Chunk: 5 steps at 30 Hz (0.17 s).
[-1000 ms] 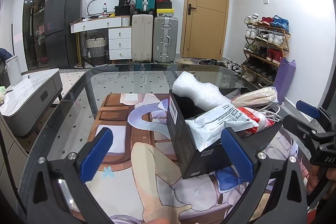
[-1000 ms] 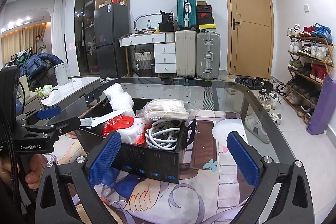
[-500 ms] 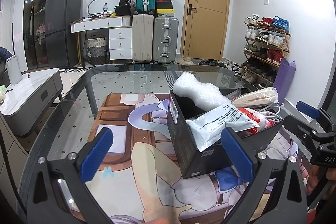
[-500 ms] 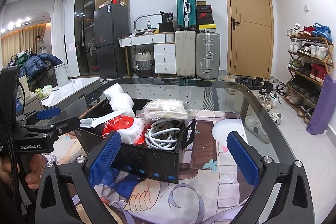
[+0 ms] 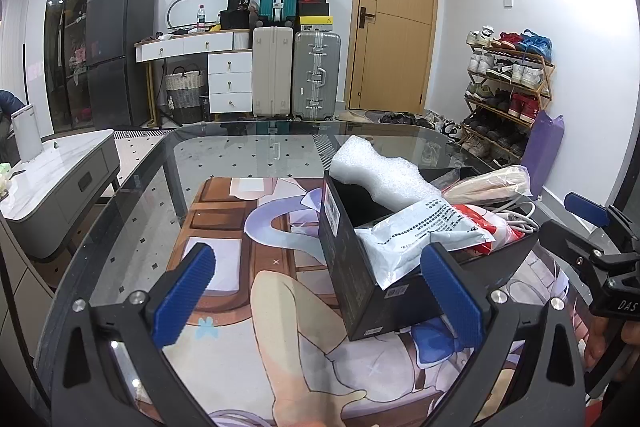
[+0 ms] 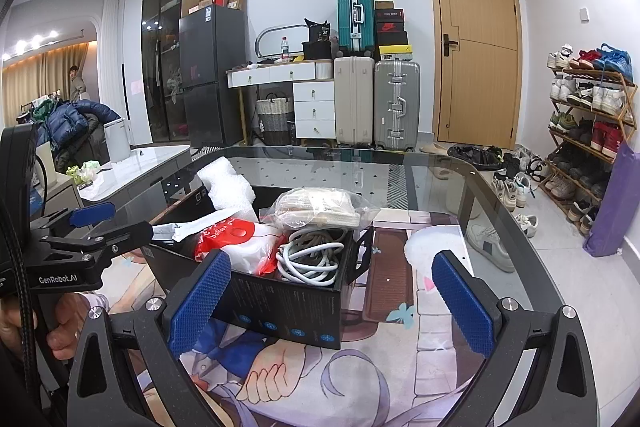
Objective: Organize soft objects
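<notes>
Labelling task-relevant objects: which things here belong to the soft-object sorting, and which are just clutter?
Job:
black box
foam wrap
white mailer bag
red-and-white pouch
bagged beige item
white cable coil

Clutter:
suitcases
shoe rack
fridge

Glass table (image 5: 132,211) — suitcases (image 5: 296,75), shoe rack (image 6: 592,131), door (image 5: 394,27)

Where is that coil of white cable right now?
The white cable lies coiled inside the black box on the glass table, at its near right corner in the right wrist view, beside the red-and-white bag and below the clear packet.
</notes>
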### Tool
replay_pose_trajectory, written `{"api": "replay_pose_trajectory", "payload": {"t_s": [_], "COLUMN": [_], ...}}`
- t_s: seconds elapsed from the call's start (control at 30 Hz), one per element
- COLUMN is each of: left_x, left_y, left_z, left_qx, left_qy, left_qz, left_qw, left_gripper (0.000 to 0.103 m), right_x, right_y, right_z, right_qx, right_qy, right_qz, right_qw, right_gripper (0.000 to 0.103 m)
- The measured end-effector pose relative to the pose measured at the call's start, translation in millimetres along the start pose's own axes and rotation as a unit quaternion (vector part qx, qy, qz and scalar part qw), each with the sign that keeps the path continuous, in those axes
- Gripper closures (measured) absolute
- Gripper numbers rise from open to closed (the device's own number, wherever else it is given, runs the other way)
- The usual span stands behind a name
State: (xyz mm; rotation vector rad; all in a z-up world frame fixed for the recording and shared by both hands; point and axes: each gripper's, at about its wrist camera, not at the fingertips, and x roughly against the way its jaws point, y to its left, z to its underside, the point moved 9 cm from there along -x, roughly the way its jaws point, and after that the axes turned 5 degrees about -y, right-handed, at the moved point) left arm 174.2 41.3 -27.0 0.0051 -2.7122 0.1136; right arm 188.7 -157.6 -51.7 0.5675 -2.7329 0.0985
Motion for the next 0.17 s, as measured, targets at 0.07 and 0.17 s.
{"api": "replay_pose_trajectory", "payload": {"t_s": [0.07, 0.17], "left_x": [0.9, 0.3], "left_y": [0.3, 0.3], "left_z": [-0.3, 0.1], "left_qx": [0.001, 0.002], "left_qy": [-0.003, -0.002], "left_qz": [0.000, 0.000], "left_qw": [1.0000, 1.0000], "left_gripper": [0.000, 0.000], "right_x": [0.0, -1.4], "right_y": [-0.9, -0.8], "right_z": [-0.2, -0.1], "right_qx": [0.001, 0.003], "right_qy": [0.002, 0.004], "right_qz": [0.000, 0.000], "right_qw": [1.000, 1.000], "right_gripper": [0.001, 0.001]}}
